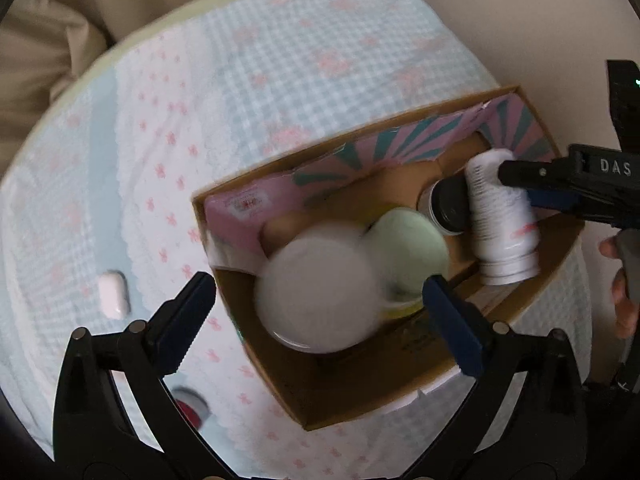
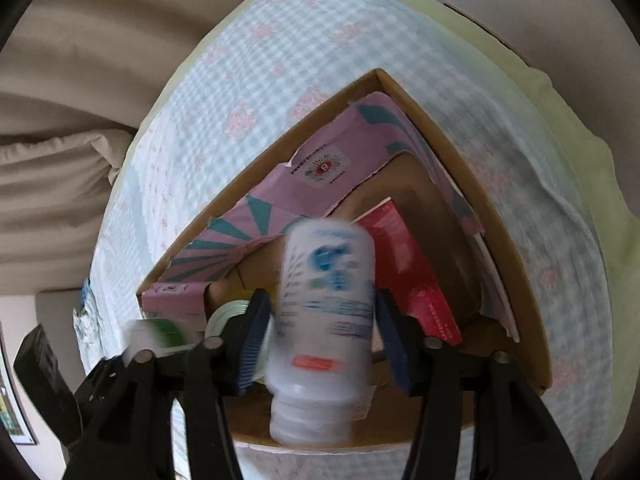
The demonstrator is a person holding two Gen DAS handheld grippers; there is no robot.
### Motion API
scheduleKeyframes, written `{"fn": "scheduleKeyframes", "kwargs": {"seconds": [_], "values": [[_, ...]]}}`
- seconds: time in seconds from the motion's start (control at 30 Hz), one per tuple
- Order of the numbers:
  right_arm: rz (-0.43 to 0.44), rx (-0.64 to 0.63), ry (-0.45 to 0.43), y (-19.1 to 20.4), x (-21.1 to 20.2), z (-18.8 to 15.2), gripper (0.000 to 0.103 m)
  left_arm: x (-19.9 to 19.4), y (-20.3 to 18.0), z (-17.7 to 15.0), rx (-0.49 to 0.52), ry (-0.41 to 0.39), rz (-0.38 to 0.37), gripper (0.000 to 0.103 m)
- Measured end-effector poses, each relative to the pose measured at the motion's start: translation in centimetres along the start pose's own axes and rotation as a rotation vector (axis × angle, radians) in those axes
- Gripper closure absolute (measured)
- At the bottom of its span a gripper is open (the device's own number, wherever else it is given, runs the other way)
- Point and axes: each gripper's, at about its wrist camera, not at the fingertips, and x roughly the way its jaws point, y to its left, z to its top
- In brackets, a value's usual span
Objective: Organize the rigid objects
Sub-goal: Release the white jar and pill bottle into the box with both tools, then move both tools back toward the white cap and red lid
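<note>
A cardboard box stands on a blue checked cloth. My left gripper is open wide above the box's near end. A blurred white round jar lies below and between its fingers, which do not touch it. Beside the jar are a pale green round lid and a black-lidded jar. A white bottle with blue print, cap toward me and blurred, sits between the pads of my right gripper. The pads stand just off its sides. In the left wrist view that bottle is over the box's right end.
Pink and teal paper lines the box, and a red carton leans inside. A small white case and a red-and-white object lie on the cloth. Beige cushions lie beyond. A person's hand is at the right.
</note>
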Motion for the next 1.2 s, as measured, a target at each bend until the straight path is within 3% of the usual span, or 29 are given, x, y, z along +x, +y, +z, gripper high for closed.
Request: {"fn": "scheduleKeyframes", "kwargs": {"seconds": [0.03,0.1,0.3,0.97,1.2], "values": [[-0.004,0.008,0.000,0.0,-0.2,-0.1,0.025,-0.3,0.0,0.0,0.006,-0.004,0.005,0.000],[-0.064,-0.004,0.021,0.2,-0.5,-0.4,0.001,-1.1,0.1,-0.1,0.015,-0.011,0.016,0.000],[-0.151,-0.092,0.020,1.3,-1.7,-1.9,0.000,-3.1,1.2,-0.9,-0.023,-0.031,0.013,0.000],[-0.167,-0.181,-0.103,4.1,-7.1,-6.6,0.000,-11.7,3.4,-6.9,-0.077,-0.134,0.066,0.000],[-0.288,-0.284,-0.151,7.9,-10.3,-10.0,0.000,-17.6,6.5,-9.1,-0.118,-0.204,0.097,0.000]]}}
